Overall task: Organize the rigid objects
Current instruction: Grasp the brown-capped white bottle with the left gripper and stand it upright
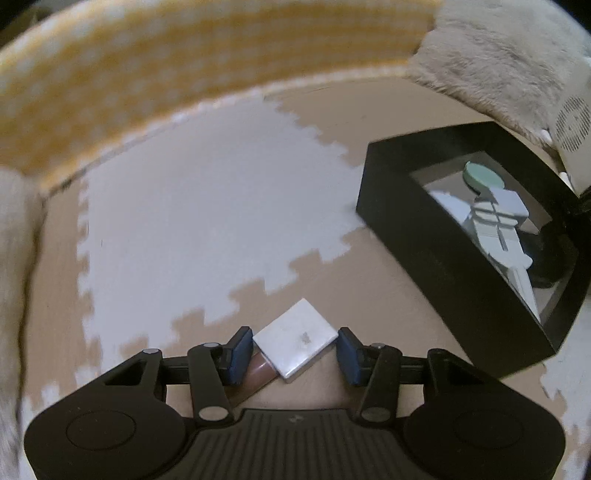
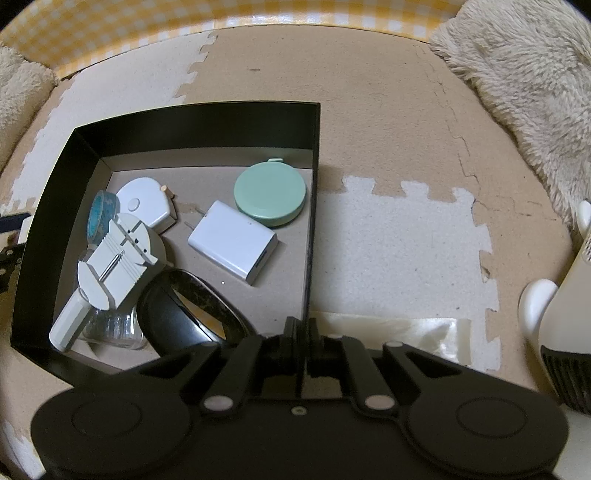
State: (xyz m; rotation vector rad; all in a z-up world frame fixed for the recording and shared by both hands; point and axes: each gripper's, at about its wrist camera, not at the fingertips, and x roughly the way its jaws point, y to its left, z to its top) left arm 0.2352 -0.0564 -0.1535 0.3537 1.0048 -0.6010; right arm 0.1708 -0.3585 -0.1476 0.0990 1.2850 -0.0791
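Presently, in the left wrist view, the left gripper stands with its jaws spread apart, the blue pads flanking a white square-capped object with a brown body that lies on the foam mat floor; a narrow gap shows between the cap and each pad, so the item is straddled, not clamped. At about 3 o'clock in that view sits the black box, open-topped, with a mint round case and a white ribbed tool visible inside. In the right wrist view, the right gripper has its jaws clenched on the right-hand wall of the black box, the thin wall edge running up between the fingers toward 12 o'clock. Inside the box lie a white wall charger near the centre, the mint round case at its 1 o'clock, a white rounded device toward 10 o'clock, a blue tape roll, the white ribbed tool, a clear container and a black curved item at 7 o'clock. A fluffy beige blanket lies at 2 o'clock, and a yellow checked cloth borders the mat at 11 o'clock.
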